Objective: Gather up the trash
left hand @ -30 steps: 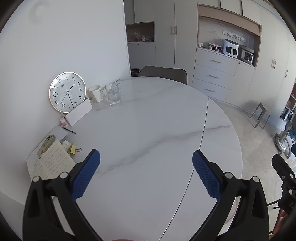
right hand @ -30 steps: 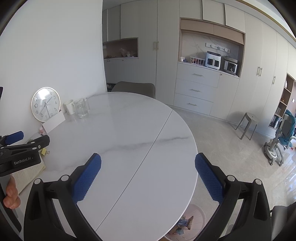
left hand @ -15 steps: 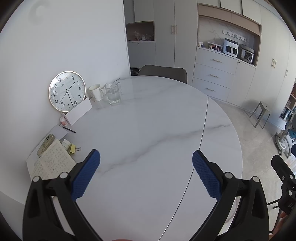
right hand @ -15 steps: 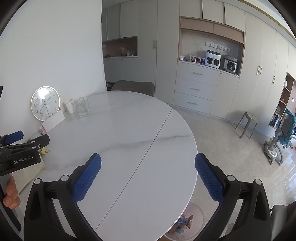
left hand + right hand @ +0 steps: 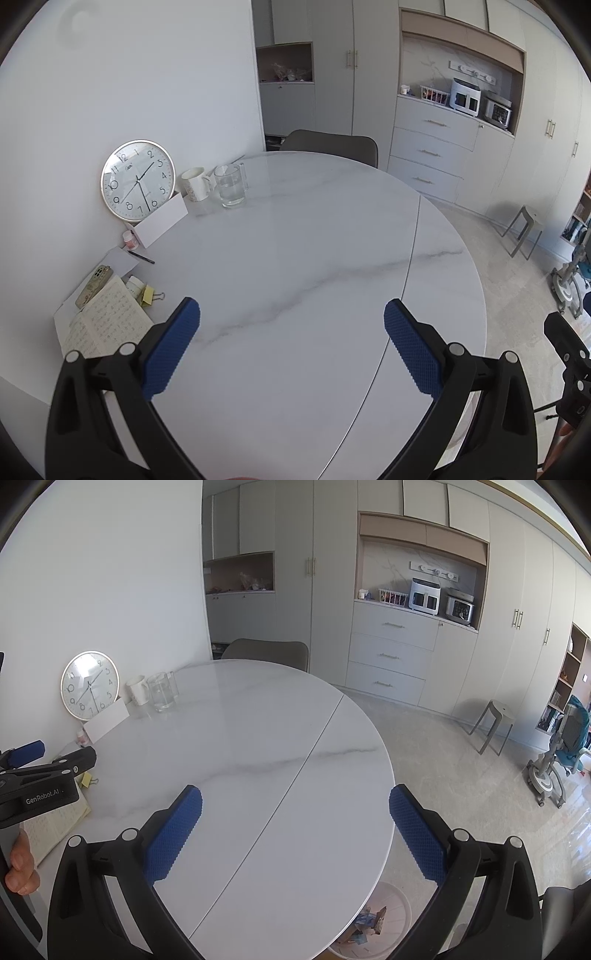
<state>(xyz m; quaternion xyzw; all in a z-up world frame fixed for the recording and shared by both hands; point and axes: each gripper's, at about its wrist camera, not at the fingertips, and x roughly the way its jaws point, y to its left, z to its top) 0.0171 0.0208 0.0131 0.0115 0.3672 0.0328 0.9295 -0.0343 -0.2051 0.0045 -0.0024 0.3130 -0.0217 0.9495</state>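
Note:
A white waste bin stands on the floor under the near edge of the round white marble table, with coloured wrappers inside. My left gripper is open and empty above the near part of the table. My right gripper is open and empty above the table's near right edge. The left gripper also shows at the left of the right wrist view. No loose trash shows on the table top.
A wall clock, white mug, glass jug and white card stand by the wall. A notebook, phone, pen and yellow clip lie at the left. A chair and stool stand beyond.

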